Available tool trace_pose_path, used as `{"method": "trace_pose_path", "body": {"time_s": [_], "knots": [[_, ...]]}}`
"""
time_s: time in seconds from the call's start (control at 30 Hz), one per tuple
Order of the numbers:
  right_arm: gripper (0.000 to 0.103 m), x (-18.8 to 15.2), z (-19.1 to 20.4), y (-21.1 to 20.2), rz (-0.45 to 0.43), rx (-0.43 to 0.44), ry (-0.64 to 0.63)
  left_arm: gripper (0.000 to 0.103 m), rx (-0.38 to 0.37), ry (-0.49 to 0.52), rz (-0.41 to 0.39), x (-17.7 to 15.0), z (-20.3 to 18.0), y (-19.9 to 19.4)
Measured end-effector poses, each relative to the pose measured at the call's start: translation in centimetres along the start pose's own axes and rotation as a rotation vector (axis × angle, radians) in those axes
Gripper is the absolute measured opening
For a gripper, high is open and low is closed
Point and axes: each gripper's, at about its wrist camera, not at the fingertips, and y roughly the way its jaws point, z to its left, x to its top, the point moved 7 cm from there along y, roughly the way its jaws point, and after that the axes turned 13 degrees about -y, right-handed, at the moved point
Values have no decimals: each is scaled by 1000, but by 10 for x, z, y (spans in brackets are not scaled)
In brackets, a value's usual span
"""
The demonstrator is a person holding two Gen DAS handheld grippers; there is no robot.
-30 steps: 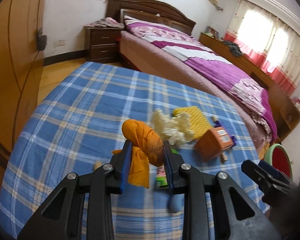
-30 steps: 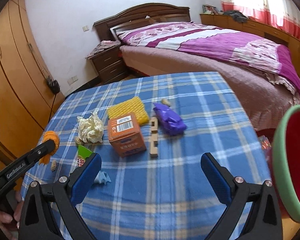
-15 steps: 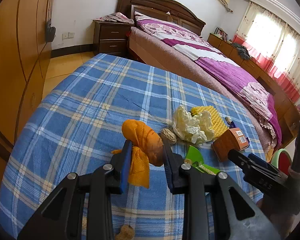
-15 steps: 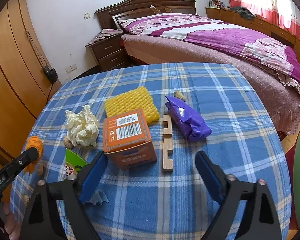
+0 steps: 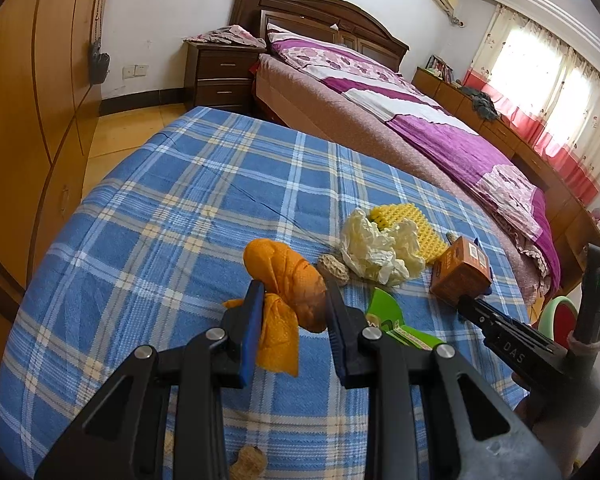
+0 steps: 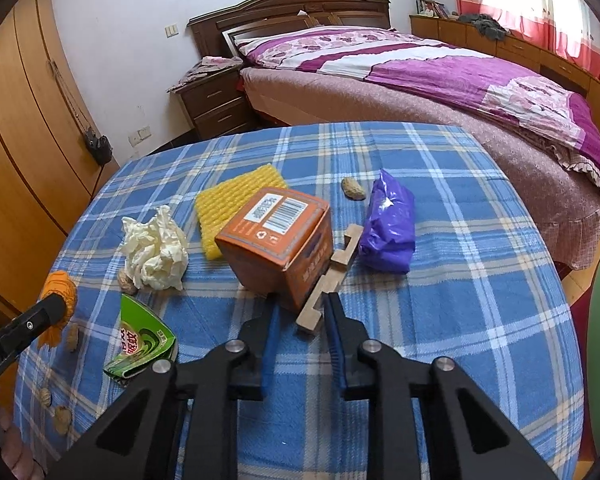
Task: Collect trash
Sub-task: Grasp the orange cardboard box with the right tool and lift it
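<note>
Blue plaid tablecloth; purple-quilted bed behind.

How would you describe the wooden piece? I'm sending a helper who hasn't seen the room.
On the plaid table, find the orange box. The wooden piece lies along its right side, left of the purple bag. It alone is bare, notched wood.

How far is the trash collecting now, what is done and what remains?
Nothing visibly binned yet. In hand: the left gripper is shut on the orange wad; the right gripper is narrowed around the wooden piece. Left on the table: crumpled tissue, orange box, purple bag, green wrapper, yellow foam net, peanut shells.
</note>
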Motion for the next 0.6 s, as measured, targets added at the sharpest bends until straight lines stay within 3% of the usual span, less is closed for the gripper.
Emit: {"method": "trace_pose_path", "body": {"time_s": [0.1, 0.13, 0.17, 0.23, 0.6], "knots": [[25, 0, 0, -2, -4, 6, 14, 30, 0, -4, -4, 0, 0, 0], [31, 1, 0, -3, -7, 6, 16, 30, 1, -7, -6, 0, 0, 0], [37, 1, -1, -5, -10, 8, 21, 30, 1, -10, -7, 1, 1, -1], [62, 2, 0, -7, -16, 22, 31, 30, 2, -17, -12, 2, 3, -1], [80, 26, 10, -1, -27, -8, 23, 30, 15, -26, -6, 3, 8, 4]]}}
